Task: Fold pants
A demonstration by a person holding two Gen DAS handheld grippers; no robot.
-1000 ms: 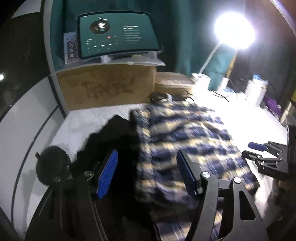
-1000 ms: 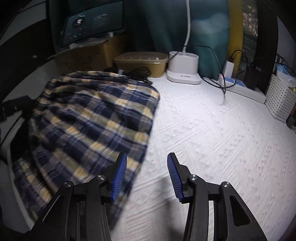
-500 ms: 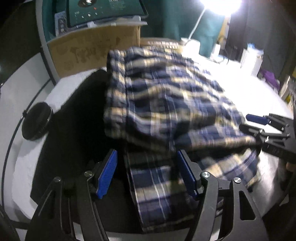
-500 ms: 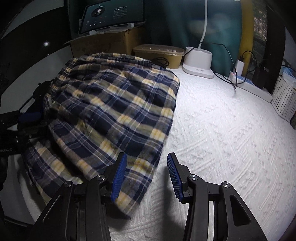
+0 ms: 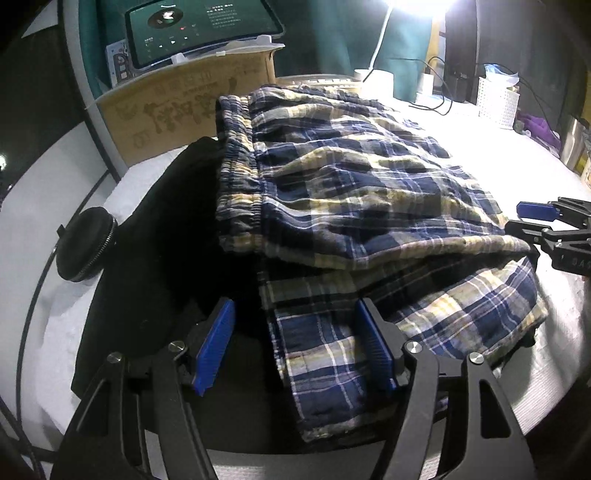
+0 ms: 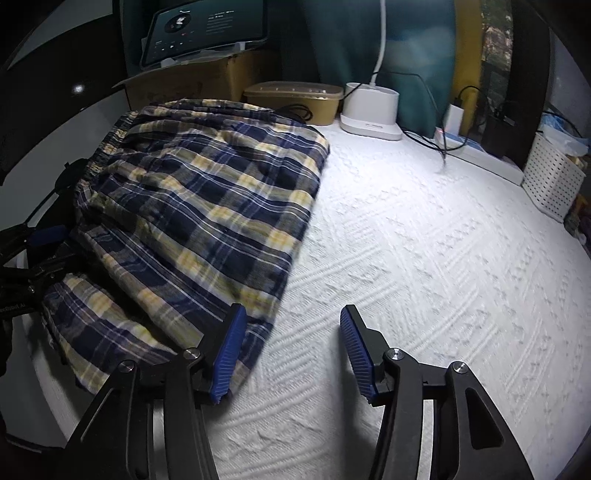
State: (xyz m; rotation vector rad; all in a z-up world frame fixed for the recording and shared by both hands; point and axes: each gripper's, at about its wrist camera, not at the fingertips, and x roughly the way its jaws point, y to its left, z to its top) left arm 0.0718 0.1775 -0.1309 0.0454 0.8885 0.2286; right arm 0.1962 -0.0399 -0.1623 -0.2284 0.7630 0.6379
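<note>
both grippers angled down over folded plaid pants [image 5: 369,192], fingers spread, nothing pinched

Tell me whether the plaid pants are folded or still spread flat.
Folded, at least once: the plaid pants have an upper layer with the elastic waistband lying over a lower layer that sticks out underneath at the near edge.

White textured desk [image 6: 424,258]; at its far edge a cardboard box [image 5: 192,107] bearing a screen [image 6: 207,31], a lamp base [image 6: 371,109], teal curtain [image 6: 406,40] behind.
</note>
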